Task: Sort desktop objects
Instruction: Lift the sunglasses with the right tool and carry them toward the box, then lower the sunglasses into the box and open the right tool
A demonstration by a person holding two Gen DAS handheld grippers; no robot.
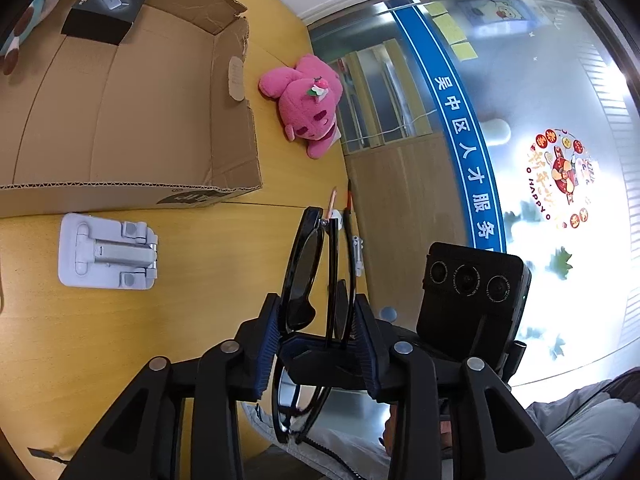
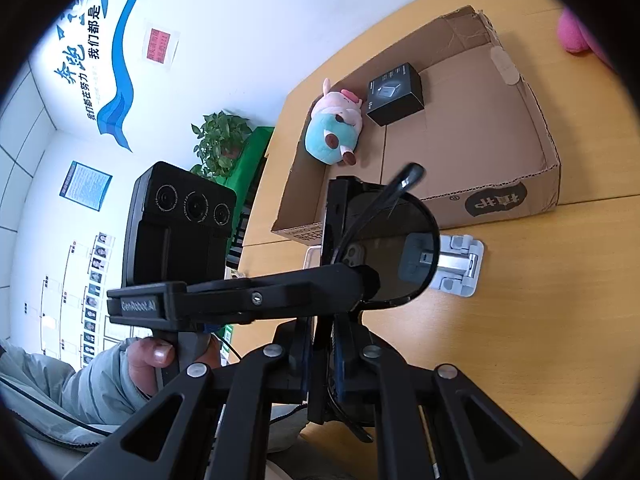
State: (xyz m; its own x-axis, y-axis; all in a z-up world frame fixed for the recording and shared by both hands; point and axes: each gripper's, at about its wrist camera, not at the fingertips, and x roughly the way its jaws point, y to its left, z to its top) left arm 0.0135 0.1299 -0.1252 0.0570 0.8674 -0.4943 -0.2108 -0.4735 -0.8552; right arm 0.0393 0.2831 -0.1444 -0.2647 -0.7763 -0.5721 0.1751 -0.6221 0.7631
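Black sunglasses [image 1: 304, 264], folded, are held above the yellow table [image 1: 200, 280] by both grippers at once. In the left wrist view my left gripper [image 1: 318, 316] is shut on them, its blue pads pressing the folded frame from both sides. In the right wrist view my right gripper [image 2: 326, 356] is shut on the frame's lower edge, and one dark lens [image 2: 400, 252] stands up in front of it. An open cardboard box [image 1: 120, 120] lies beyond, holding a small black box [image 1: 106, 8] and a teal and pink plush pig [image 2: 334, 128].
A pink plush toy [image 1: 308, 104] lies on the table right of the cardboard box [image 2: 460, 152]. A white folding phone stand [image 1: 106, 252] sits in front of the box. Pens [image 1: 332, 204] lie by the table's edge. A person's hand [image 2: 152, 356] grips the left handle.
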